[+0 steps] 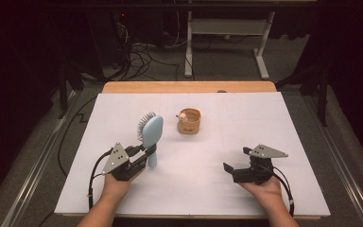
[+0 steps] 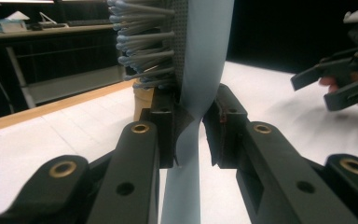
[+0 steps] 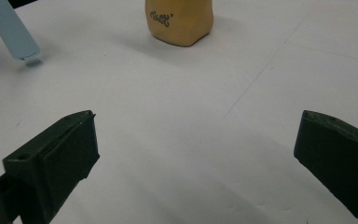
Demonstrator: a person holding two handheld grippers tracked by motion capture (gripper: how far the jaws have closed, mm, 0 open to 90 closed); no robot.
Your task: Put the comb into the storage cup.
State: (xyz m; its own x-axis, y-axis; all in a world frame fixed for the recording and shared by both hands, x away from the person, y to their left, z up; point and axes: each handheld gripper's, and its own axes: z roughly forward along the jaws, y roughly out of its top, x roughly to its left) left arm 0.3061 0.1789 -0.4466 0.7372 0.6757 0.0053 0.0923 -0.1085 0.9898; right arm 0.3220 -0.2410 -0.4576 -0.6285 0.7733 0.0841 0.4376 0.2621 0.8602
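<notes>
Left hand-held gripper [image 1: 144, 152] clamped on upright blue hairbrush [image 1: 152, 132]; right hand-held gripper [image 1: 231, 171] wide apart, resting low over white counter [image 1: 246, 123]

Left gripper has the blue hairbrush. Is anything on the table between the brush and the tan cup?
Nothing visible stands between them. The left gripper holds the hairbrush upright by its handle, and the white table between it and the tan cup is bare. The right gripper is open, off to the side.
</notes>
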